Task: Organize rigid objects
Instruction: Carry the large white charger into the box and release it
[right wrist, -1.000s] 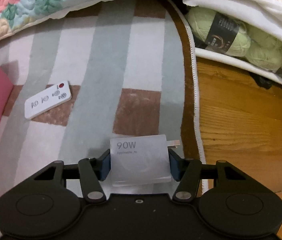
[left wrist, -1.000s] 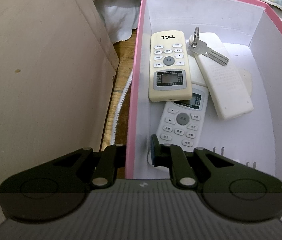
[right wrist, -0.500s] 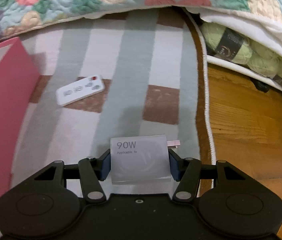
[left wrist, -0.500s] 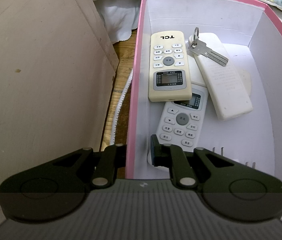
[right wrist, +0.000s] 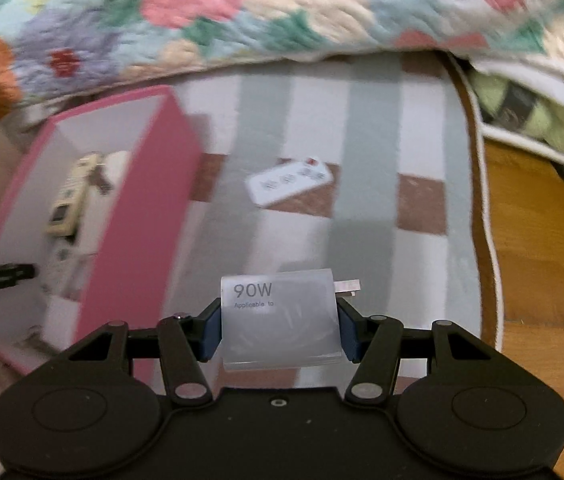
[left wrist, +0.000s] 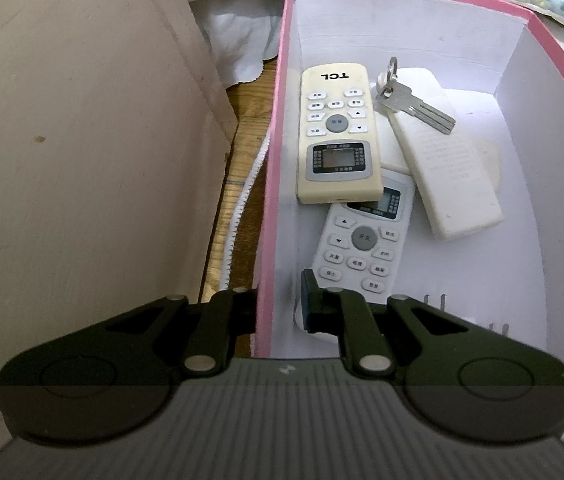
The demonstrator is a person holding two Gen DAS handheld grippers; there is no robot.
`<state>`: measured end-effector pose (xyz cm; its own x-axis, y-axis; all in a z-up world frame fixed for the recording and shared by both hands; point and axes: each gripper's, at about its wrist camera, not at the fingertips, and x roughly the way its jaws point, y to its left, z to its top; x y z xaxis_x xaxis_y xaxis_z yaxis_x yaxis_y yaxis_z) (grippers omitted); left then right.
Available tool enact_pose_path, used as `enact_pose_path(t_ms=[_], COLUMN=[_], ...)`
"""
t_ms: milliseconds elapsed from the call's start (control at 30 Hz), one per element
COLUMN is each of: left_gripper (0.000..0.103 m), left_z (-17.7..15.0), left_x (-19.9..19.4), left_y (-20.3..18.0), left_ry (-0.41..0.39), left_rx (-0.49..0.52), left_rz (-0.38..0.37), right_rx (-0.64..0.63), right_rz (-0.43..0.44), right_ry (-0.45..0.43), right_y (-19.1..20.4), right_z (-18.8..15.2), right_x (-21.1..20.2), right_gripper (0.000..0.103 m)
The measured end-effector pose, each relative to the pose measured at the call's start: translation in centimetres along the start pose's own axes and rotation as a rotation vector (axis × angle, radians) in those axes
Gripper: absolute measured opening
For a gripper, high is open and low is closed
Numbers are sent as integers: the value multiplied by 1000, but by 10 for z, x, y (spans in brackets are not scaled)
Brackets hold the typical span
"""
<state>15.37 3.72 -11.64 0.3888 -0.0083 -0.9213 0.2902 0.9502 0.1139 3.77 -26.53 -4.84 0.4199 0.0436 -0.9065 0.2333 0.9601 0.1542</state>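
While the right gripper (right wrist: 280, 322) keeps its jaws pinched on the white 90W charger (right wrist: 280, 320), its view has swung left within the last second, bringing the pink box (right wrist: 138, 216) beside it; deposit seems imminent. The left gripper (left wrist: 278, 304) clamps the box's wall, unmoved. Beyond, a small white remote (right wrist: 289, 182) remains on the rug (right wrist: 361, 128).

A home, most likely a bedroom floor. Ahead of the right jaws, a quilted floral bedspread (right wrist: 242, 12) hangs over a grey, white and brown checked rug (right wrist: 321, 120) on a wooden plank floor (right wrist: 541, 240). To their right, green yarn skeins (right wrist: 541, 116) sit under the bed's edge. Ahead of the left jaws, 3 household remote controls fill a pink cardboard box (left wrist: 278, 160).
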Motion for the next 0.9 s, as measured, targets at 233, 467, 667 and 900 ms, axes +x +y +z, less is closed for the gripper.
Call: enact_pose_path(t_ms=[233,467,667,900], left_gripper=[8,8,7,6], left_z=[1,-1,0,-3], left_x=[2,-1,-2,-4], left_y=[4,1,8,15], left_ry=[7,-3,1,11], left_rx=[-15,1,-39,-80], left_rz=[-3,1,-26,-60], right_rx=[-73,-136,-213,-400], right_rz=[41,96,182,272], right_ry=[-20,-26,-55,-50], right_y=[31,61,91,133], right_z=[4,4,10,24], right_x=[-18,-35,-48,-33], right_gripper=[62,62,62,62])
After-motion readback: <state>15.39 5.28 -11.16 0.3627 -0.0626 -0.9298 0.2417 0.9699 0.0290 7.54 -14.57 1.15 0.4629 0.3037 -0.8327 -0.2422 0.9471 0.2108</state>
